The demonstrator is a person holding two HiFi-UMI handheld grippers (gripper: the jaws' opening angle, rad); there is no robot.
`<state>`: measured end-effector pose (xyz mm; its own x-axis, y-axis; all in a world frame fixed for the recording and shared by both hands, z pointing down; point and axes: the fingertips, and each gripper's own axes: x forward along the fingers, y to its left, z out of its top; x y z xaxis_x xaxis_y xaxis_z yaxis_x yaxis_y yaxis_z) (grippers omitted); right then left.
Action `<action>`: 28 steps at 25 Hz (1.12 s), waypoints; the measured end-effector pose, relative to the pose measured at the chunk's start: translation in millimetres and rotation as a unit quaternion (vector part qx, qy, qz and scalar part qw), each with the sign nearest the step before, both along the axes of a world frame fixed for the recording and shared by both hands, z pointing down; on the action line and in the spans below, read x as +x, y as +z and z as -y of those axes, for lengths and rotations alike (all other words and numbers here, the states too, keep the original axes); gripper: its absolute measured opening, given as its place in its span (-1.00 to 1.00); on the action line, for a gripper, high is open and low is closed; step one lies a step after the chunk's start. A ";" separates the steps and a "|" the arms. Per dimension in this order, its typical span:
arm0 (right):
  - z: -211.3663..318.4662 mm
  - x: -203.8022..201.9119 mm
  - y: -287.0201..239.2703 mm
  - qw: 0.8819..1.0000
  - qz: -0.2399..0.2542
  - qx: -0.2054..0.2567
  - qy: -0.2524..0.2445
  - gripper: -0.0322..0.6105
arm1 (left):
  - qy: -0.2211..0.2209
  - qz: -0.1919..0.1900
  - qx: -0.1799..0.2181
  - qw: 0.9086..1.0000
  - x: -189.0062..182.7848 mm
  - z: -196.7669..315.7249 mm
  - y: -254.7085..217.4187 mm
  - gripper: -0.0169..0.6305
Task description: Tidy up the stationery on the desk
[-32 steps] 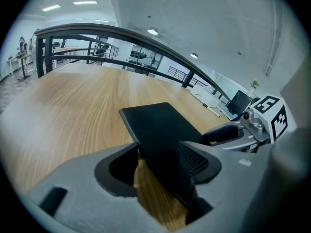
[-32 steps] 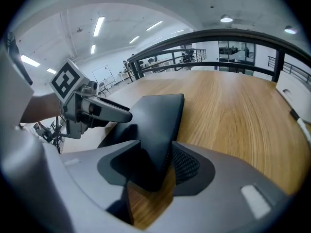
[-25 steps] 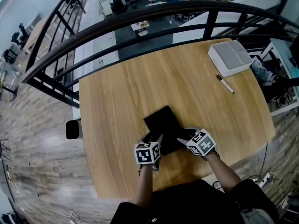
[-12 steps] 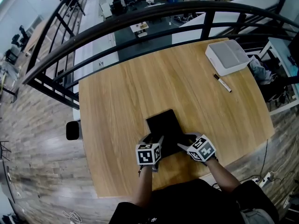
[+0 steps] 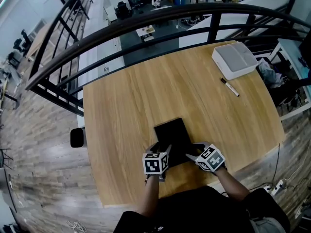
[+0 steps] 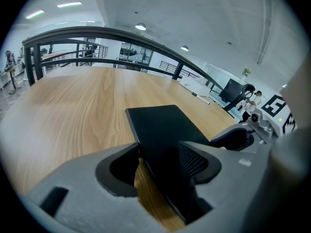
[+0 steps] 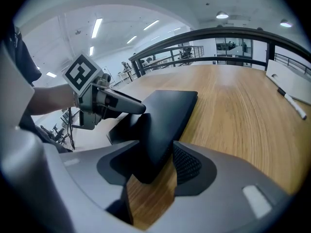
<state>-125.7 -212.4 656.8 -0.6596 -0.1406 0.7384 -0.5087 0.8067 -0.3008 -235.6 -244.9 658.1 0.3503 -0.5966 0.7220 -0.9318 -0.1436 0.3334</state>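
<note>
A flat black notebook [image 5: 173, 136] lies lengthwise near the front of the wooden desk [image 5: 126, 101]. My left gripper [image 5: 162, 151] is shut on its near left corner, and my right gripper [image 5: 193, 151] is shut on its near right corner. In the left gripper view the notebook [image 6: 160, 125] runs out from between the jaws of the left gripper [image 6: 160, 165], its near end raised off the wood. The right gripper view shows the same notebook [image 7: 171, 109] clamped in the right gripper [image 7: 156, 163]. A black-capped white marker [image 5: 229, 87] lies at the far right.
A white box [image 5: 234, 59] stands at the desk's far right corner, just beyond the marker. A black railing [image 5: 146, 21] curves round the desk's far side. The front edge is close under both grippers.
Both grippers have drawn the black notebook slightly toward the desk's near edge. Their hold on it is the same.
</note>
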 end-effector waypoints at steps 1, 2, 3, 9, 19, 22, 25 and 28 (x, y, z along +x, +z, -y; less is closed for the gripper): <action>-1.3 0.9 0.4 1.000 0.000 0.000 -0.001 -0.26 | 0.000 0.001 0.000 1.000 0.8 -1.2 0.4 -0.16; -2.3 1.6 0.8 1.000 0.001 -0.001 -0.001 -0.26 | 0.001 0.002 0.000 1.000 1.5 -2.3 0.8 -0.16; -2.9 2.0 1.0 1.000 0.000 -0.001 -0.001 -0.26 | 0.001 0.003 0.001 1.000 1.9 -2.9 0.9 -0.16; -3.3 2.6 1.3 1.000 0.003 0.001 0.000 -0.26 | 0.001 0.003 0.005 1.000 2.2 -3.1 1.5 -0.16; -3.7 3.2 -0.2 1.000 0.012 0.007 0.006 -0.25 | 0.004 -0.004 0.010 1.000 2.4 -4.3 -0.2 -0.16; -2.7 4.0 -0.3 1.000 0.019 0.009 0.011 -0.21 | -0.002 -0.021 0.012 1.000 1.5 -4.0 -0.9 -0.16; -0.8 5.1 -2.8 0.999 0.021 0.018 0.016 -0.23 | -0.005 -0.032 0.014 0.999 -0.9 -6.6 -4.8 -0.16; 9.4 8.6 -13.7 0.998 0.027 0.051 0.032 -0.32 | -0.012 -0.032 0.035 0.999 -6.2 -5.2 -17.6 -0.18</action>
<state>-117.1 -221.7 643.2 -0.6854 -0.2560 0.6817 -0.5454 0.8007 -0.2477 -241.8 -239.6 640.4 0.3802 -0.6542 0.6538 -0.9119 -0.1471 0.3831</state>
